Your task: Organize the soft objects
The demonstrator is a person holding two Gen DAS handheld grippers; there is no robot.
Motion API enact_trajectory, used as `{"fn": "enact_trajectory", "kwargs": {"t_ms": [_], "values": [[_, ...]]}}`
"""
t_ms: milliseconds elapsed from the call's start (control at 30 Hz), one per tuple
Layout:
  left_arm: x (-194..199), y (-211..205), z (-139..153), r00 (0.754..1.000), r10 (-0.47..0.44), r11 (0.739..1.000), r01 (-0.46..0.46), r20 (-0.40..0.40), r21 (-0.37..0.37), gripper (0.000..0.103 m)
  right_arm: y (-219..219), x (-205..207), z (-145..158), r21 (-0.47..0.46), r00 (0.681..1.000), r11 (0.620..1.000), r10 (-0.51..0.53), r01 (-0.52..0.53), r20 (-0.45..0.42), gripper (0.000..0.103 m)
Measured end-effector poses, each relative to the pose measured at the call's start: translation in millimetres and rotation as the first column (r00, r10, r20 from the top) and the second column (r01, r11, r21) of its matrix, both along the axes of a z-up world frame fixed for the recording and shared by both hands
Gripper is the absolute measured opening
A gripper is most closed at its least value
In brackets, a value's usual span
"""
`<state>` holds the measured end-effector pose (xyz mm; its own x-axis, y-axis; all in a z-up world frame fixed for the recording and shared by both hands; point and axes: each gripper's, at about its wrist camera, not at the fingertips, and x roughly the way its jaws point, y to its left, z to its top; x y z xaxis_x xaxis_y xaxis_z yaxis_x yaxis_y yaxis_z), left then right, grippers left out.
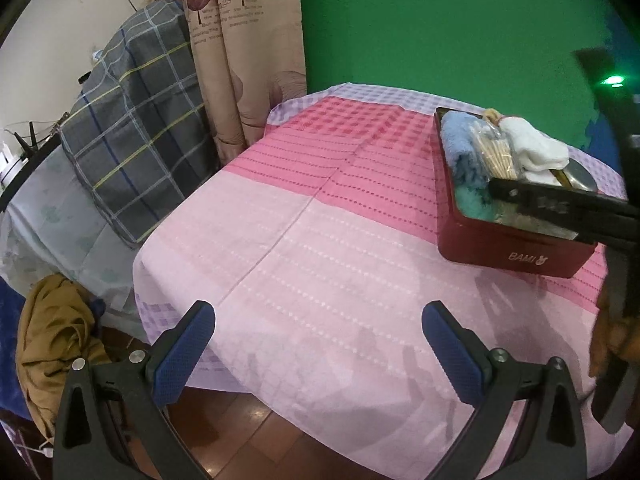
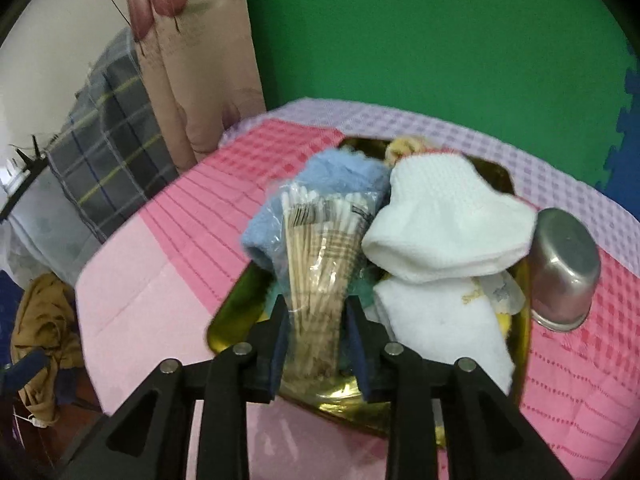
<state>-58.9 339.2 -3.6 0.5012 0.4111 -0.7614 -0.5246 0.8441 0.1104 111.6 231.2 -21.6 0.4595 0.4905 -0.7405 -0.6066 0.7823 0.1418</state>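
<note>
At the bottom of the left wrist view, the left tongs stand wide open, their blue pads spread far apart with nothing between them, hovering over the near edge of the pink tablecloth. At the bottom centre of the right wrist view, the right tongs are nearly closed, their pads pressed on both sides of a clear bag of cotton swabs whose lower end sits between them. That bag lies in the tin, a box with a gold inside and, in the left wrist view, a red outside at the right of the frame. Packed around the bag are a blue towel to its left, a white sock to its right, and a white cloth below the sock. A metal cup stands upside down on the tablecloth just right of the tin. Farther back, at the left of the frame, a brown garment lies heaped low, a plaid cushion leans above it, and a beige curtain hangs beside a green wall.
</note>
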Motion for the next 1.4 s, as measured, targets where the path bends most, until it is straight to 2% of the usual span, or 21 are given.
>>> {"fn": "enact_trajectory", "kwargs": {"t_ms": [67, 200, 267, 367, 433, 567, 667, 733, 833, 933, 1033, 1100, 1200, 1300, 1400], "values": [[-0.5, 1.0, 0.5, 1.000, 0.001, 1.000, -0.001, 0.003, -0.005, 0.103, -10.3, -10.9, 13.8, 0.039, 0.999, 0.999, 0.007, -0.008, 0.045, 0.030], [-0.1, -4.9, 0.1, 1.000, -0.010, 1.000, 0.010, 0.014, 0.018, 0.103, -35.3, -39.2, 40.4, 0.078, 0.988, 0.997, -0.006, -0.006, 0.153, 0.042], [0.4, -10.7, -0.3, 0.999, -0.026, 0.999, 0.025, 0.024, 0.036, 0.103, -52.4, -52.9, 47.1, 0.092, 0.982, 0.996, -0.027, 0.010, 0.186, 0.042], [1.8, -21.1, -0.7, 0.998, -0.058, 0.997, 0.057, 0.026, 0.043, 0.103, -76.7, -71.5, 52.0, 0.117, 0.975, 0.992, -0.074, 0.050, 0.210, 0.047], [1.8, -28.0, 2.5, 0.996, -0.084, 0.996, 0.082, 0.041, 0.042, 0.103, -96.0, -84.5, 55.2, 0.151, 0.966, 0.984, -0.122, 0.089, 0.226, 0.054], [-0.2, -44.2, 13.2, 0.988, -0.134, 0.988, 0.128, 0.075, 0.081, 0.103, -124.7, -104.5, 61.9, 0.200, 0.940, 0.964, -0.222, 0.173, 0.259, 0.059], [-3.6, -58.4, 25.6, 0.975, -0.189, 0.979, 0.178, 0.118, 0.095, 0.103, -142.3, -115.5, 66.4, 0.225, 0.929, 0.955, -0.254, 0.196, 0.269, 0.059], [-6.9, -68.1, 37.7, 0.962, -0.227, 0.972, 0.213, 0.154, 0.099, 0.103, -151.1, -121.3, 71.7, 0.216, 0.923, 0.955, -0.262, 0.205, 0.282, 0.059], [-14.5, -85.7, 61.7, 0.939, -0.270, 0.958, 0.241, 0.213, 0.155, 0.103, -159.4, -129.5, 82.3, 0.184, 0.919, 0.959, -0.262, 0.215, 0.294, 0.059], [-24.1, -101.1, 83.0, 0.919, -0.290, 0.951, 0.246, 0.268, 0.189, 0.103, -166.9, -143.6, 95.9, 0.160, 0.893, 0.959, -0.277, 0.234, 0.355, 0.059], [-31.2, -108.6, 97.3, 0.912, -0.286, 0.955, 0.244, 0.294, 0.170, 0.103, -172.5, -154.0, 106.8, 0.149, 0.872, 0.956, -0.293, 0.254, 0.392, 0.059], [-36.9, -110.2, 101.0, 0.917, -0.255, 0.964, 0.217, 0.307, 0.154, 0.103, -177.4, -159.1, 110.9, 0.143, 0.868, 0.954, -0.300, 0.264, 0.396, 0.060], [-46.1, -110.3, 100.7, 0.907, -0.240, 0.970, 0.210, 0.347, 0.121, 0.103, -179.3, -159.6, 106.2, 0.106, 0.869, 0.949, -0.314, 0.296, 0.382, 0.060], [-45.0, -109.0, 92.4, 0.911, -0.242, 0.970, 0.219, 0.335, 0.108, 0.103, -183.3, -161.7, 92.9, 0.109, 0.875, 0.945, -0.325, 0.307, 0.359, 0.060], [-44.9, -108.1, 81.9, 0.902, -0.264, 0.964, 0.230, 0.341, 0.136, 0.103, -180.8, -161.9, 66.8, 0.082, 0.881, 0.941, -0.336, 0.327, 0.332, 0.060]]}}
